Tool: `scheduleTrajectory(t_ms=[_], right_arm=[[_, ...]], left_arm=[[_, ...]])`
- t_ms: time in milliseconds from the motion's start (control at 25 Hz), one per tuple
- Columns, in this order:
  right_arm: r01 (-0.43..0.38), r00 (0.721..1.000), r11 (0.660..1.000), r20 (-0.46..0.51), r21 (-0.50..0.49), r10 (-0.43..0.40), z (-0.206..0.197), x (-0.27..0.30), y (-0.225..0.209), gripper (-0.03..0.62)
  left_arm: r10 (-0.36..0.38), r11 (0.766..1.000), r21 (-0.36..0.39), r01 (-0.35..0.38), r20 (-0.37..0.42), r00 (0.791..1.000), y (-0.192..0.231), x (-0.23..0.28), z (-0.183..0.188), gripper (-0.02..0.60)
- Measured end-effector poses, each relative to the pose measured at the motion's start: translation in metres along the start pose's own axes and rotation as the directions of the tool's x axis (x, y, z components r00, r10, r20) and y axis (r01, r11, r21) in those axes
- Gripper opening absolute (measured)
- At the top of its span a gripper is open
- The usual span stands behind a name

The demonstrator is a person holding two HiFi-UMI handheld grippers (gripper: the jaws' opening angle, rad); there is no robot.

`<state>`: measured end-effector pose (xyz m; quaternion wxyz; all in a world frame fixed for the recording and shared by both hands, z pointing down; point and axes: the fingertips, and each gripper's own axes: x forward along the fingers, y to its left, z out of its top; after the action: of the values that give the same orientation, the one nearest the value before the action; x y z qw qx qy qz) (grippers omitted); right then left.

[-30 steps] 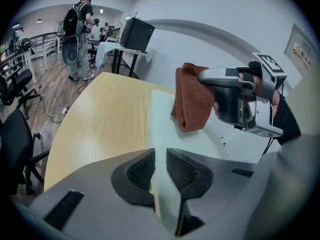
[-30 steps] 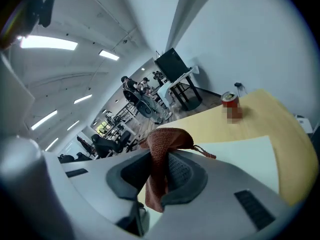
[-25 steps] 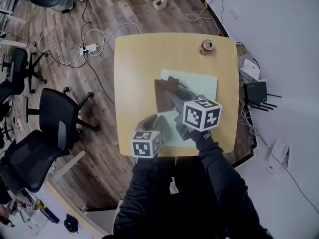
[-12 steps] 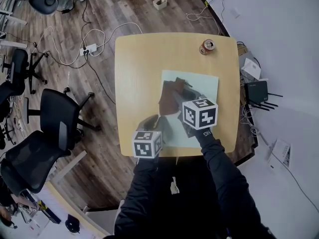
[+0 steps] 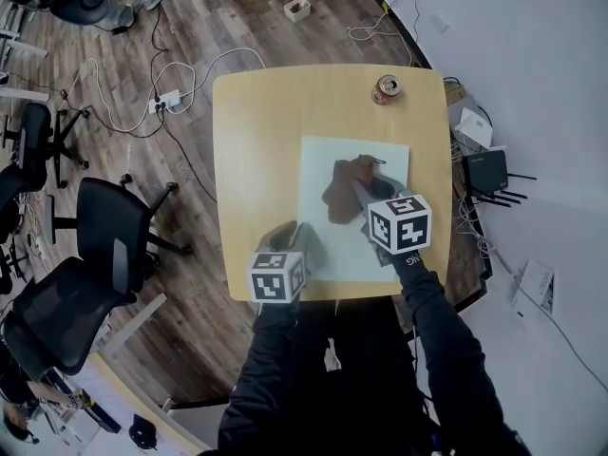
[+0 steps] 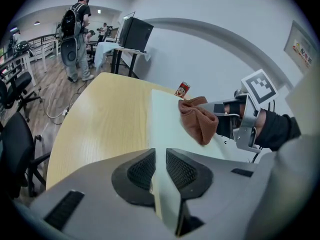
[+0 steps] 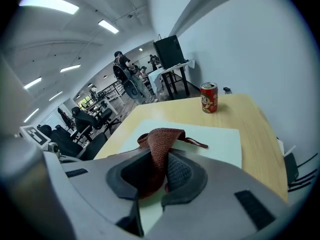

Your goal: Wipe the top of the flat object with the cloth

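- On the desk (image 5: 256,141), the pale flat board (image 5: 328,250) lies toward the near right. The brown cloth (image 5: 347,190) sits over the board's middle, bunched in the right gripper (image 7: 162,170), whose jaws are clenched on a fold of it.
- At the board's near left edge, the left gripper (image 6: 160,170) has its jaws closed on the thin rim, seemingly to pin the board down.
- Likely trouble: the cloth is held as a wad, so only a small patch may meet the surface. Strokes could then leave unwiped bands, above all at the far corners.
- A steep tilt could bring the hard jaws onto the board instead of the fabric.
- A strong sideways stroke could pivot the board out of the left grasp, since only its rim is held.
- The red can (image 5: 387,89) stands well apart by the far edge, at risk only from a long overshoot.
- Only the head view gives the board's whole outline and how much of it lies bare.
- Only the left gripper view shows the rim between its pads and the cloth drooping in profile.
- Only the right gripper view shows the fold inside its jaws and a thin dark string trailing from the cloth.
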<state>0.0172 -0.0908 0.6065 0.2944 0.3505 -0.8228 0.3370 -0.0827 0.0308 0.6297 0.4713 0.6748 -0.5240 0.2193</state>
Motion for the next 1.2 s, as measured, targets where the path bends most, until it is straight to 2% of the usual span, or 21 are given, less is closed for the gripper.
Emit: scheduleTrajectory(t_ms=[880, 1040, 1200], right_arm=[[0.162, 0.986, 0.985, -0.034, -0.065, -0.164, -0.031, -0.066, -0.091, 0.078], [0.154, 0.988, 0.988, -0.022, 0.021, -0.153, -0.030, -0.080, -0.097, 0.078], [0.061, 0.996, 0.990, 0.053, 0.129, -0.068, -0.011, -0.094, -0.075, 0.078]], left_arm=[[-0.005, 1.000, 0.011, 0.005, 0.004, 1.000, 0.000, 0.001, 0.001, 0.086], [-0.004, 1.000, 0.008, 0.004, 0.006, 1.000, 0.000, 0.001, 0.001, 0.086], [-0.008, 1.000, 0.002, 0.008, 0.008, 1.000, 0.001, 0.001, 0.000, 0.086]])
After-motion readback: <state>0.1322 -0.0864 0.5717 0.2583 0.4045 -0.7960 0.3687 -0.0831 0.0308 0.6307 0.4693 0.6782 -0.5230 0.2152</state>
